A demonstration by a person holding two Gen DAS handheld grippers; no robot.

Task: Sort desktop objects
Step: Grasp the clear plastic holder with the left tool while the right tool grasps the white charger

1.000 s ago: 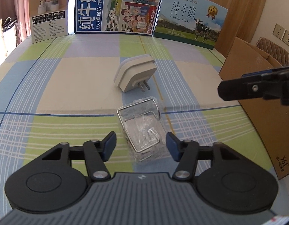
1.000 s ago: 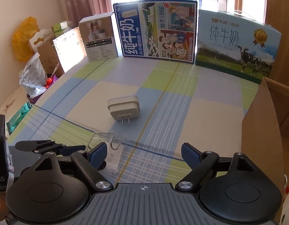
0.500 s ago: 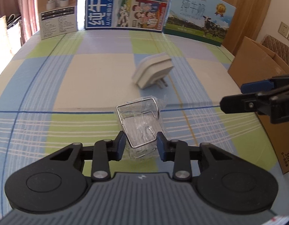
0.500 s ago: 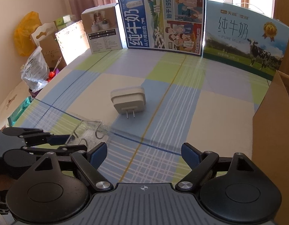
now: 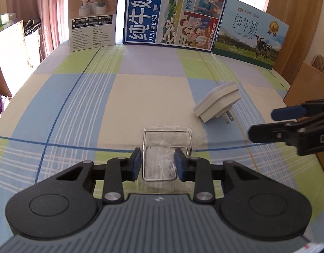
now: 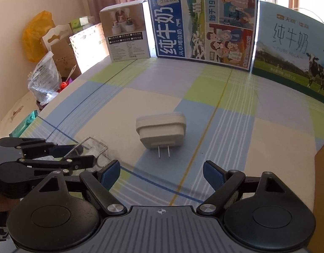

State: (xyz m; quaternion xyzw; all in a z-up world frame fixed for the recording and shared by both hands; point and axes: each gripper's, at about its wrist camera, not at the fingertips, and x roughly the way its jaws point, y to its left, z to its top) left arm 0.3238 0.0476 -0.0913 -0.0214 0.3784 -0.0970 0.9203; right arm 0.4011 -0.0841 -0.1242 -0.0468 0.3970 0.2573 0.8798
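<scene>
- L side: I'm clamping the left gripper (image 5: 157, 162) on the bagged wire hook (image 5: 166, 147). Its jaws have just been closing and are now narrow, pads pressing both sides of the clear bag w/ the metal frame between them.
- That hook pkg is sitting at the near part of the desk (image 5: 140, 97), on the checked cloth. Can't tell if it's lifting off the cloth yet; looks about level w/ it.
- R side: I'm holding the right gripper (image 6: 162, 174) wide apart, nothing between the pads. It's pointing at the white plug adapter (image 6: 162, 131), which is lying prongs toward me, just ahead of the fingertips but not touched.
- Adapter is near the hook pkg, to its right in the left wrist view, apart from it.
- Cardboard box (image 5: 305, 86) at the right desk edge is prob the drop spot; inside not visible, so can't say what's already in it.
- Progress, my guess: early-mid. 1 item gripped, 1 being lined up, neither sorted yet.
- Left to do: lift hook pkg, close on adapter, carry both to wherever they go.
- Milk cartons (image 6: 202, 23) at the back are standing upright; prob just backdrop.
</scene>
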